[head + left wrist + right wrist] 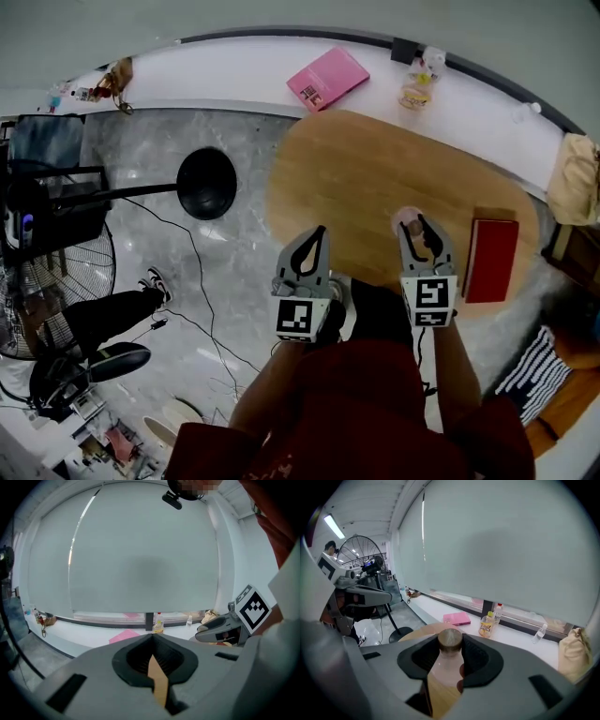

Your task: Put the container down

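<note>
The container (448,663) is a clear, faintly pink bottle with a round brown lid (450,640). It stands upright between the jaws of the right gripper (413,225), whose ribbed pads close on its sides just under the lid, so the tongs hold it at a middling width. From the head view it sits over the oval wooden table (356,178), close to the near edge and right of the middle. Whether its base touches the wood cannot be told.

Just to its right, toward the table's right end, lies a red book (491,260), flat and apart from the gripper. The left gripper (317,234) hangs at the near edge toward the table's left end. Its jaws are drawn together at the tips with nothing between them, and only a sliver of the wood shows through the hollow behind.

Beyond the table's far edge runs a white ledge (234,70) that carries a pink book (327,78) and a drink bottle with a yellow label (417,89). On the grey marbled floor to the left stands the round black base (206,183) of a stand.
</note>
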{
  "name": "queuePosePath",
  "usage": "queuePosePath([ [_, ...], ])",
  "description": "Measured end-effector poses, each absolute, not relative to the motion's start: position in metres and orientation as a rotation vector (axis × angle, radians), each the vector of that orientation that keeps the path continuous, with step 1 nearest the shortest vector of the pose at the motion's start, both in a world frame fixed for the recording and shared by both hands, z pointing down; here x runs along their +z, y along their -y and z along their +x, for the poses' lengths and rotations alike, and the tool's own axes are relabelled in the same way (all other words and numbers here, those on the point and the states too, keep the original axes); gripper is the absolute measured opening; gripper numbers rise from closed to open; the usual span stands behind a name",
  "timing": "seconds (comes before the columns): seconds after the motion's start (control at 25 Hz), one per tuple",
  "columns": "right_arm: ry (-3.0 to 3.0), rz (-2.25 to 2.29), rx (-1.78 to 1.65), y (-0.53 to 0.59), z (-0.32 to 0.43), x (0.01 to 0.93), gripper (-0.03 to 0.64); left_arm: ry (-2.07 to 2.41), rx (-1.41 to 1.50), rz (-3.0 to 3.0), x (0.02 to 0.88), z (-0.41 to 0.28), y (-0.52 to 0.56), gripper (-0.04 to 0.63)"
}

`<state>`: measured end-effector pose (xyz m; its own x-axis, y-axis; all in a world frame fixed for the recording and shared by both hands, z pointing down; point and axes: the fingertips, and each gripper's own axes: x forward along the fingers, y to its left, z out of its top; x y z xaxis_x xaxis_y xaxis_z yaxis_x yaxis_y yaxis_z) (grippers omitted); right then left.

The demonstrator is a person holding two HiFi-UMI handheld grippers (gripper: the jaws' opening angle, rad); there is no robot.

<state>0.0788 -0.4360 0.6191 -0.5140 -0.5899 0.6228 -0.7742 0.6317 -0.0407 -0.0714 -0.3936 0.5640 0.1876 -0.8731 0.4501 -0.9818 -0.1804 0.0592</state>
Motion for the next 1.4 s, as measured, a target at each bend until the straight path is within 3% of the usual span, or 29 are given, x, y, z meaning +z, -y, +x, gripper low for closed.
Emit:
queuePosePath([
  [0.72,2.114,0.91,0.524,0.412,0.106,0.779,0.143,1.605,0.604,1.94,0.732,-0.038,0.383,0.005],
  [1.4,2.083,0.814,0.487,0.43,0.072,0.842,0.141,1.507,0.643,1.861,0.77,-0.038,0.374,0.005],
])
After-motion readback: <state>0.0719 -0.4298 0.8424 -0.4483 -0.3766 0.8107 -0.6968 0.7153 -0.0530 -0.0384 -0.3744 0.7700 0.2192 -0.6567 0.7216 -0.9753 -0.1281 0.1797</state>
